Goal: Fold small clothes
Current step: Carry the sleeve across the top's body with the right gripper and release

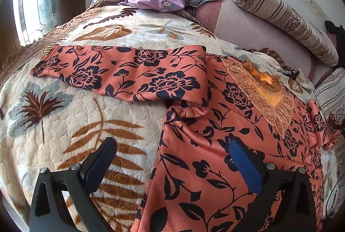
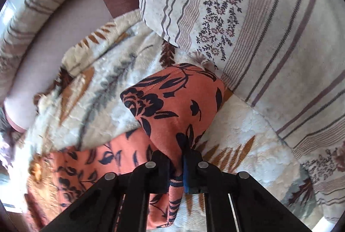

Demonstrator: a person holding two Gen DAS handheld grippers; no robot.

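1. The left claw (image 1: 172,158) hung over the bed, jaws wide apart and holding nothing; one finger was above the blanket (image 1: 64,107), the other above the body of the orange flowered top (image 1: 204,167).
2. The top lay spread on the blanket, one sleeve (image 1: 120,72) stretched flat toward nine o'clock, the embroidered collar (image 1: 265,89) at about two o'clock.
3. The right claw (image 2: 180,158) was clamped on the other sleeve (image 2: 176,100), whose cuff bunched toward twelve o'clock near a striped pillow (image 2: 258,38).
4. Judging by this, folding had barely begun: neither sleeve was folded in, and the body was still unfolded.
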